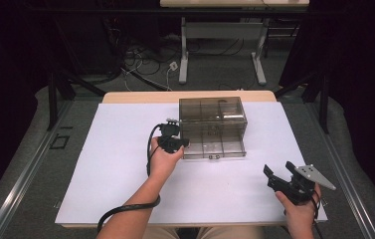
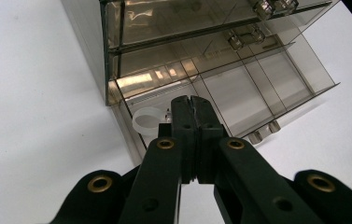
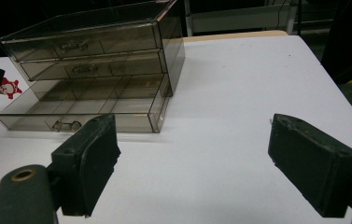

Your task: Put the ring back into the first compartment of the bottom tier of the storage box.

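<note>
1. Left hand-held gripper (image 2: 191, 100) clamps a small item, red figure (image 3: 8, 87), over the open bottom drawer (image 2: 239, 93) of the smoky organizer (image 1: 212, 127), mid-surface toward the far edge.
2. Right hand-held gripper (image 1: 280, 173) gapes empty, near-right corner.
3. Risk: figure dropped outside the drawer, off-compartment release.

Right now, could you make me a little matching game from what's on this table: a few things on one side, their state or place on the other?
Things:
1. left gripper
2. right gripper
3. bottom drawer
4. top drawer

States:
A. pulled out of the cabinet
B. jaws wide apart, nothing between them
C. pushed in, closed
D. jaws pressed together, tips over the open drawer's corner

Pairs: 1-D, 2-B, 3-A, 4-C
</note>
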Demonstrator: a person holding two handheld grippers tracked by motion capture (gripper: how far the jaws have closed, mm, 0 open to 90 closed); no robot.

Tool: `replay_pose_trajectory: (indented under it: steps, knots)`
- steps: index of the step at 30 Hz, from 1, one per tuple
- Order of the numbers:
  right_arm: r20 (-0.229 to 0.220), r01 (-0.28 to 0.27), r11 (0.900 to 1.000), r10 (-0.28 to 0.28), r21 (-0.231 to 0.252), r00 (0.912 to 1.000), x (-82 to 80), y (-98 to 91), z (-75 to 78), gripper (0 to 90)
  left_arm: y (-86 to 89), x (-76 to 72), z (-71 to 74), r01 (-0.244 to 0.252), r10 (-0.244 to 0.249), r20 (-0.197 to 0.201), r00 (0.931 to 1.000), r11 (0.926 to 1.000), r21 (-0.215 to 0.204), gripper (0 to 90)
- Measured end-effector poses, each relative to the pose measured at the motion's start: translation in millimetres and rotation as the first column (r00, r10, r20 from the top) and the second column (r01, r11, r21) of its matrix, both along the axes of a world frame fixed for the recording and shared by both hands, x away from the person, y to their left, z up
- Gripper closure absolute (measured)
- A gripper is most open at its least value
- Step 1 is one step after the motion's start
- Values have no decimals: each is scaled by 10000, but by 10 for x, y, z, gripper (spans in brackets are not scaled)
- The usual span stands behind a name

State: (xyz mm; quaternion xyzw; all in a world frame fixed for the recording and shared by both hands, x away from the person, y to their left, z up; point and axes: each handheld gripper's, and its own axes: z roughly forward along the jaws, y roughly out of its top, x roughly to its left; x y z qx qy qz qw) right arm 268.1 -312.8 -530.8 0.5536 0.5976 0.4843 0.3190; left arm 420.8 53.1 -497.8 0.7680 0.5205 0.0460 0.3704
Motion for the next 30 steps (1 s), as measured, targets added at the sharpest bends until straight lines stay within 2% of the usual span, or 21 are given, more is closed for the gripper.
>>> replay_pose_trajectory:
  steps: [5,10,25,28,30]
  knots:
    - [6,-17,10000,17,24,10000,3,0,-1,154,0,-18,-59,-125,129,180,9998,9997,-222,900]
    - [32,-8,10000,8,15,10000,4,1,-1,155,-5,-21,-86,-119,124,179,9998,9995,-282,899]
    - [13,-39,10000,39,27,10000,5,1,0,155,-97,-19,-173,17,-19,-73,10000,9994,-351,892]
    - [8,-47,10000,47,29,10000,6,1,-1,155,-101,-16,-168,36,-40,-90,10000,9993,-371,882]
    - [4,-36,10000,36,36,10000,5,2,0,155,-106,-14,-159,76,-84,-170,9998,9991,-425,844]
